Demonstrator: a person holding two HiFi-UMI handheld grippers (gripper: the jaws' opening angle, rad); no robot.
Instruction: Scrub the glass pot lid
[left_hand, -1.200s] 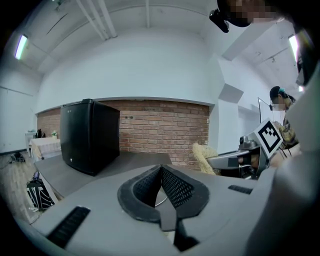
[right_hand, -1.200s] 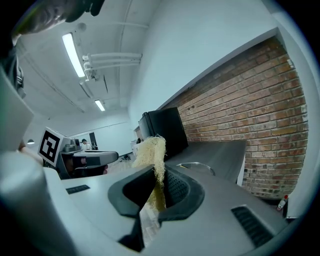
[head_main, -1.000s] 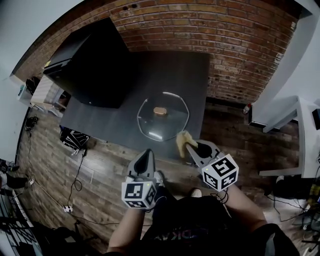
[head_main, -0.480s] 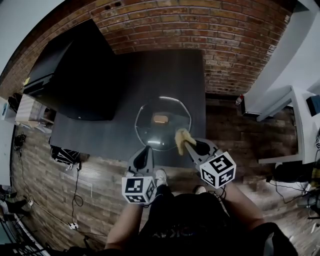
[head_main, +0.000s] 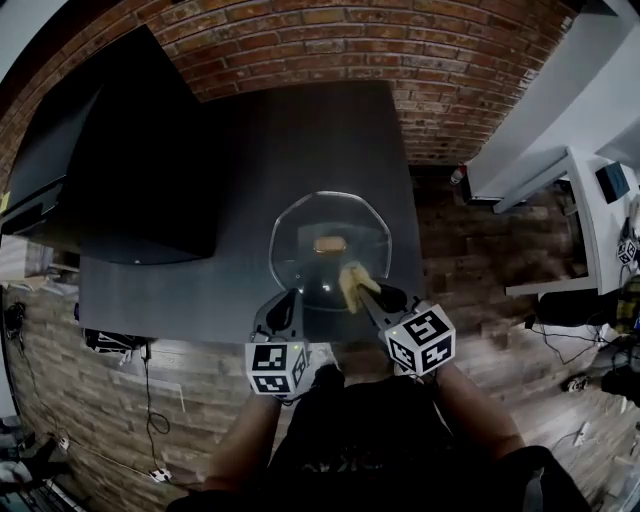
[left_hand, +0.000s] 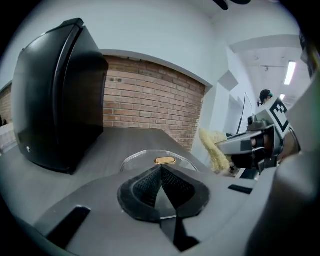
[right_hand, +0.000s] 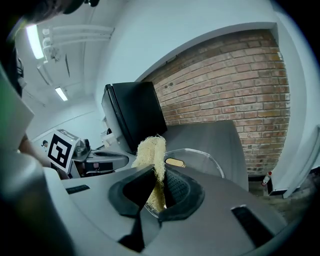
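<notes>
Lid (head_main: 330, 225) lies flat on worktop (head_main: 240, 150), knob (head_main: 329, 243) up | right gripper (head_main: 365, 292) clamped on scrubber (head_main: 350, 280) over near rim | left gripper (head_main: 288, 298) jaws together, empty, beside rim | glass likely stiff, slick, breakable (steady it by knob or rim)

The glass pot lid (head_main: 300, 230) lies on the dark table (head_main: 300, 140); the right gripper (head_main: 365, 293) holds a yellow scrubber (head_main: 350, 279) over its 5 o'clock edge (left gripper (head_main: 287, 300) at 7 o'clock).
</notes>
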